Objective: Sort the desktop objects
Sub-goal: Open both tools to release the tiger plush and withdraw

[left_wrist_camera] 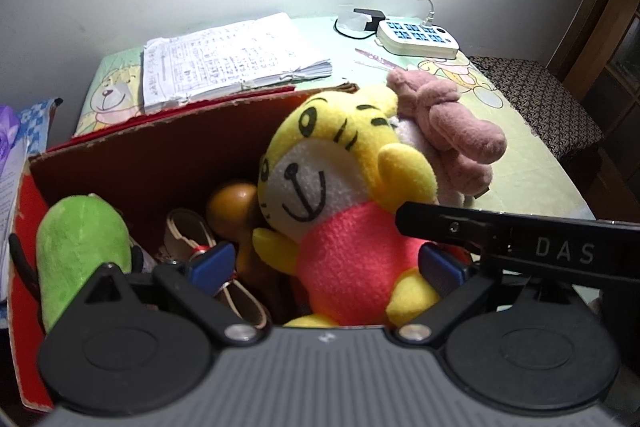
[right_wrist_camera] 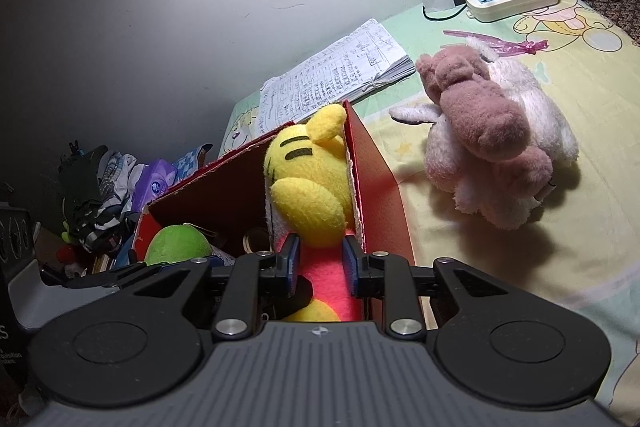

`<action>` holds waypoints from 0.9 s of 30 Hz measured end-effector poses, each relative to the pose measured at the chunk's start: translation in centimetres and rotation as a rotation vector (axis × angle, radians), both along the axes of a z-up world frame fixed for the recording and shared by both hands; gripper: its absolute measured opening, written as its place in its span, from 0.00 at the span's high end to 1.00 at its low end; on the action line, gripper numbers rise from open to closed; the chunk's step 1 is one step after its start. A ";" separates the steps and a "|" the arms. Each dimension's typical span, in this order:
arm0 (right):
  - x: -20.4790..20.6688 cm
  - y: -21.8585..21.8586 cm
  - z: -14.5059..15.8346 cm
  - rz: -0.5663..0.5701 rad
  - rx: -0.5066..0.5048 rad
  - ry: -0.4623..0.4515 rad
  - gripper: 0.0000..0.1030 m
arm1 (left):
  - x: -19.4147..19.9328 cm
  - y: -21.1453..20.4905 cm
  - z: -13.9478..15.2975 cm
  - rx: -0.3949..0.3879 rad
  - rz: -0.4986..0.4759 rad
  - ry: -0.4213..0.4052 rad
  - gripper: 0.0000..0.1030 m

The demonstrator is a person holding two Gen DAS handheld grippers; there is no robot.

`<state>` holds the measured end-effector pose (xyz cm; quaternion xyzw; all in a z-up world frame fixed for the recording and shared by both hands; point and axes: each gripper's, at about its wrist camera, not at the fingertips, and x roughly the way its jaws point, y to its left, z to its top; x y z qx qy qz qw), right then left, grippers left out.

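Observation:
A yellow tiger plush in a red shirt [left_wrist_camera: 344, 195] sits at the right end of a red cardboard box [left_wrist_camera: 132, 155]. My left gripper [left_wrist_camera: 326, 267] is open, its blue pads on either side of the plush's lower body without pressing it. My right gripper [right_wrist_camera: 320, 263] is shut on the plush's red body [right_wrist_camera: 320, 187] at the box's right wall [right_wrist_camera: 380, 187]. A green plush [left_wrist_camera: 80, 247] lies in the box's left end, also in the right wrist view [right_wrist_camera: 176, 243]. A pink and white plush [right_wrist_camera: 496, 135] lies on the table, right of the box.
The box also holds a wooden ball-shaped item [left_wrist_camera: 232, 203] and a small sandal [left_wrist_camera: 192, 231]. A stack of written papers [left_wrist_camera: 232, 59] lies behind the box. A power strip [left_wrist_camera: 418, 37] with a white cable sits at the back right. Clutter [right_wrist_camera: 100, 187] is piled left of the table.

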<state>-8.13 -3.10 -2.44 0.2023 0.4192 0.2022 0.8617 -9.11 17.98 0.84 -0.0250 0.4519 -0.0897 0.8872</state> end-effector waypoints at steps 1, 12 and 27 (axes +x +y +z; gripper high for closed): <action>0.0 0.0 0.0 0.001 -0.002 -0.003 0.75 | -0.1 -0.2 0.1 0.009 0.007 -0.001 0.04; 0.0 -1.1 0.2 0.037 0.027 -0.009 0.75 | -0.8 -1.2 0.3 0.039 0.090 0.009 0.04; 1.0 -2.6 -0.3 0.139 0.105 0.015 0.76 | -1.5 -2.9 0.5 0.081 0.216 0.018 0.04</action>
